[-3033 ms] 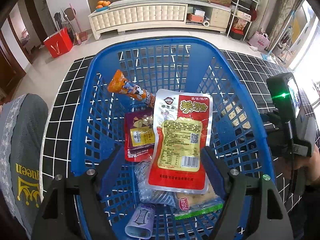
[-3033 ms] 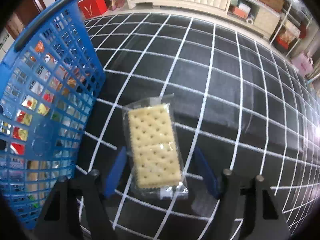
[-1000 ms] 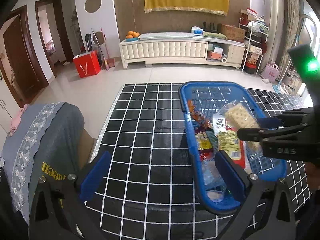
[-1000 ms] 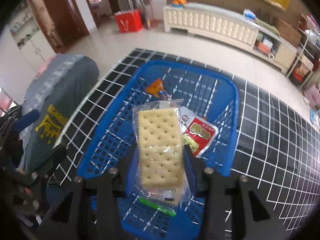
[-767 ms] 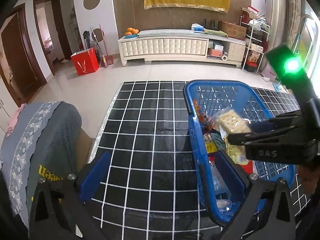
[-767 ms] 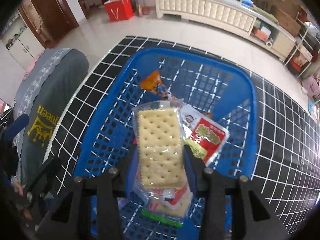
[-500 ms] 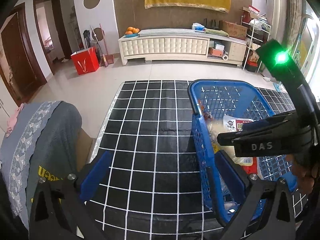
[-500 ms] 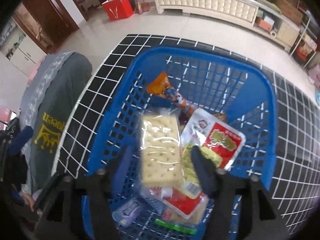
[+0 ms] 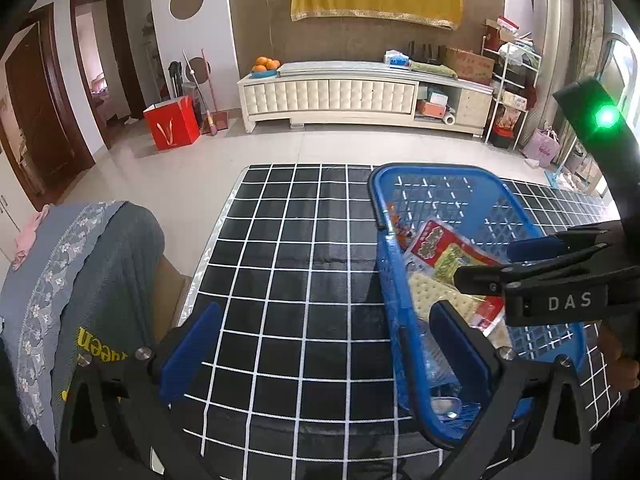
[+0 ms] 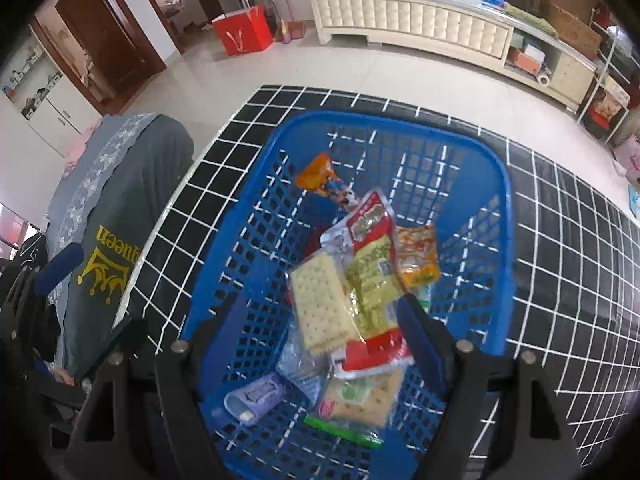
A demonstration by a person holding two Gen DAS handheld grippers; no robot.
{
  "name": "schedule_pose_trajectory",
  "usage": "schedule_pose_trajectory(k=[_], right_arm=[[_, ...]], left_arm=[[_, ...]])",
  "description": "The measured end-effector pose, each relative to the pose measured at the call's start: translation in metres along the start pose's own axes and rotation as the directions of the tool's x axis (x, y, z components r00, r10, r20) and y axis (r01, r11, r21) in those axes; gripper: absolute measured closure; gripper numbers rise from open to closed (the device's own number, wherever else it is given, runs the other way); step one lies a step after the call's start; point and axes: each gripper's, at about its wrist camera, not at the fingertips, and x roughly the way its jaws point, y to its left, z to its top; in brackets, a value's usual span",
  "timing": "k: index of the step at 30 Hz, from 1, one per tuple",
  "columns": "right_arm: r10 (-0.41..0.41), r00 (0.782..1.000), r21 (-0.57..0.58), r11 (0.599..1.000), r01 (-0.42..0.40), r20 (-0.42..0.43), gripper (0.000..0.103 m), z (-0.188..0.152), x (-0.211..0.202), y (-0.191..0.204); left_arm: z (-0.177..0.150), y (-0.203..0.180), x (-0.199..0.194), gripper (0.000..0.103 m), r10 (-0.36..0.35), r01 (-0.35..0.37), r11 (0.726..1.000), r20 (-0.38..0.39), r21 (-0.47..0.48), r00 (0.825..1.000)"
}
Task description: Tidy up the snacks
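Cracker pack (image 10: 320,304) lies in the blue basket (image 10: 400,124) atop other snacks. Right gripper (image 10: 320,332) jaws opening, nothing between them; left gripper (image 9: 320,344) open, empty (hovering beside basket). No snacks visible outside.

A black cloth with white squares (image 9: 304,264) covers the desk (image 9: 188,300). A blue basket (image 10: 496,184) stands right on this cloth. In the left wrist view the basket sits toward the right side of the cloth, and the squares to the left of the basket are bare. In the right wrist view the cloth shows on both sides of the basket and behind it too. The basket has walls full of little holes, and snack packs lie inside it. A grey chair cover (image 9: 96,280) with yellow letters is just beside the desk's edge, on the far side from the basket.
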Motion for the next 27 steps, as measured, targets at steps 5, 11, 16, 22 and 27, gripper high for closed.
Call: schedule_pose_trajectory(k=[5, 11, 16, 22, 27], right_arm=[[-0.006, 0.999, -0.020, 1.000, 0.006, 0.046, 0.022, -0.014, -0.023, -0.002], [0.015, 0.996, 0.000, 1.000, -0.015, 0.092, 0.022, -0.037, -0.054, -0.011], [-0.005, 0.984, -0.012, 1.000, 0.008, 0.177, 0.022, -0.064, -0.090, -0.016], [-0.015, 0.945, -0.019, 1.000, 0.023, 0.325, 0.020, -0.108, -0.142, -0.029], [-0.068, 0.895, 0.003, 0.997, 0.074, 0.440, 0.015, -0.156, -0.174, -0.040]], left_arm=[[-0.002, -0.013, -0.017, 0.000, -0.003, 0.003, 1.000, 0.013, 0.013, 1.000], [-0.007, -0.031, -0.044, 0.000, -0.027, 0.026, 1.000, 0.041, 0.015, 0.999], [-0.013, -0.050, -0.075, 0.000, -0.014, 0.012, 1.000, 0.088, 0.024, 0.996], [-0.030, -0.075, -0.119, 0.000, -0.027, 0.031, 0.999, 0.160, -0.022, 0.987], [-0.059, -0.105, -0.155, 0.000, -0.014, 0.016, 1.000, 0.239, -0.007, 0.971]])
